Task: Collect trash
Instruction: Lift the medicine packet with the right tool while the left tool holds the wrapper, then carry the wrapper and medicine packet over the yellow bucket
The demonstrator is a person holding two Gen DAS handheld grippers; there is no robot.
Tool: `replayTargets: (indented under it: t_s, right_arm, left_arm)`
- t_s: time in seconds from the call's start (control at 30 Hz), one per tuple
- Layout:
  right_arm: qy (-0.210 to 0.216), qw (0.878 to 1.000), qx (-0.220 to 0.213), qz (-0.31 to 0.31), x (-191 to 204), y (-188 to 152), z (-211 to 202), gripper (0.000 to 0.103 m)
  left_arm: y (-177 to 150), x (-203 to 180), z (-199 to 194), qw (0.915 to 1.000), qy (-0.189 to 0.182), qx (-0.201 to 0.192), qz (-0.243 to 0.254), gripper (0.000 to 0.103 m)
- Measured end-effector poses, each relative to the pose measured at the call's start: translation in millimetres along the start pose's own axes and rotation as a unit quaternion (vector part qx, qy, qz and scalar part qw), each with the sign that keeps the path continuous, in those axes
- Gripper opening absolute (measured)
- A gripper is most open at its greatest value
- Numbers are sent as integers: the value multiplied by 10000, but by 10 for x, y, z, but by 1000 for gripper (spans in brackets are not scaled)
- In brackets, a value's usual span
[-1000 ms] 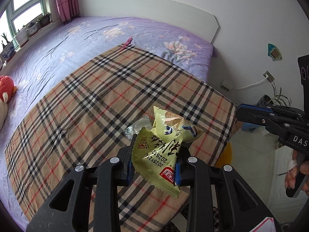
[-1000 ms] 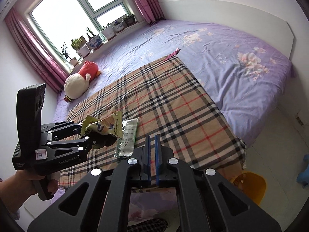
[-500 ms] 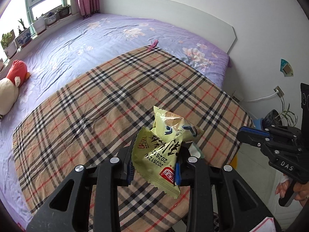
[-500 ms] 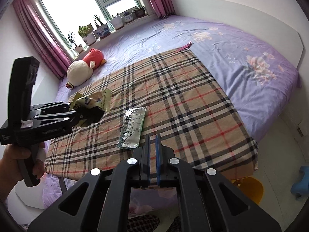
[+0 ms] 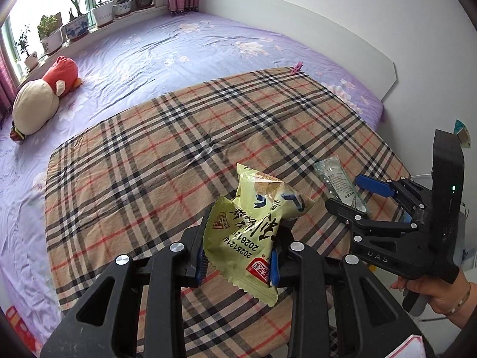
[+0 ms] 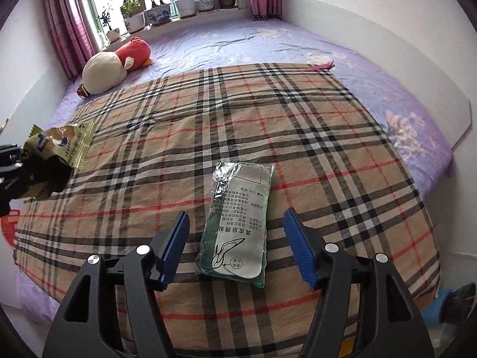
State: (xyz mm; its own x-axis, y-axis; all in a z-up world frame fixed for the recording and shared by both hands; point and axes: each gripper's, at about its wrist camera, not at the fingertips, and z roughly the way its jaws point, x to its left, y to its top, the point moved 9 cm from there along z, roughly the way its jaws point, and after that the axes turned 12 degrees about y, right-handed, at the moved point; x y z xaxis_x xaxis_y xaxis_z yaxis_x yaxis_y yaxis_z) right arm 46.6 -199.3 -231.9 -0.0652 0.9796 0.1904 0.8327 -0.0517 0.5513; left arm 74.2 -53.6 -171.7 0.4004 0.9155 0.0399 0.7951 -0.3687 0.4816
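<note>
My left gripper [image 5: 238, 256] is shut on a crumpled green snack wrapper [image 5: 253, 226], held above the plaid blanket [image 5: 167, 155]; the same wrapper [image 6: 56, 146] shows at the left edge of the right wrist view. A flat clear-and-green plastic packet [image 6: 238, 220] with printed text lies on the blanket near its front edge. My right gripper [image 6: 237, 244] hangs just above it, its jaws opening, one blue pad on each side of the packet and neither touching it. In the left wrist view the right gripper [image 5: 348, 194] hovers over that packet [image 5: 340, 182].
The plaid blanket [image 6: 328, 137] covers the near part of a purple floral bed [image 6: 298, 44]. A red-and-cream plush toy [image 6: 116, 65] lies by the window, with potted plants [image 6: 155, 15] on the sill. A pink clip [image 6: 323, 66] sits at the blanket's far corner.
The right gripper went from shut to open and dropped toward the plastic packet, which now lies between its pads. Both hands swung across the bed; the left kept its grip on the wrapper.
</note>
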Motion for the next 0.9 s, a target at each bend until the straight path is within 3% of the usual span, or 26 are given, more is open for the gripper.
replayTargets:
  t_s: [0.07, 0.1, 0.13, 0.27, 0.33, 0.43, 0.9]
  right_arm:
    - [-72, 9998, -101, -129, 20, -41, -18, 64]
    - [-52, 9998, -163, -70, -2, -65, -45, 54]
    - [-57, 9998, -201, -28, -20, -77, -78, 34]
    - [243, 9994, -166, 166, -65, -106, -157, 26]
    - [405, 9986, -237, 226, -65, -61, -239, 12]
    - [584, 9974, -326, 280, -68, 15, -354, 3]
    - [916, 9870, -761, 1077, -433, 65, -827, 2]
  left_arm:
    - [-21, 30, 8, 10000, 4, 16, -23, 31]
    - [-29, 42, 9, 10000, 1, 18, -23, 31]
    - [-36, 45, 8, 10000, -6, 22, -19, 31]
    - [-41, -1, 25, 10000, -62, 30, 61, 31]
    - [-37, -57, 32, 9999, -101, 23, 111, 31]
    - [0, -172, 30, 9996, -174, -5, 214, 31]
    - [189, -809, -76, 9948, -576, -224, 805, 31]
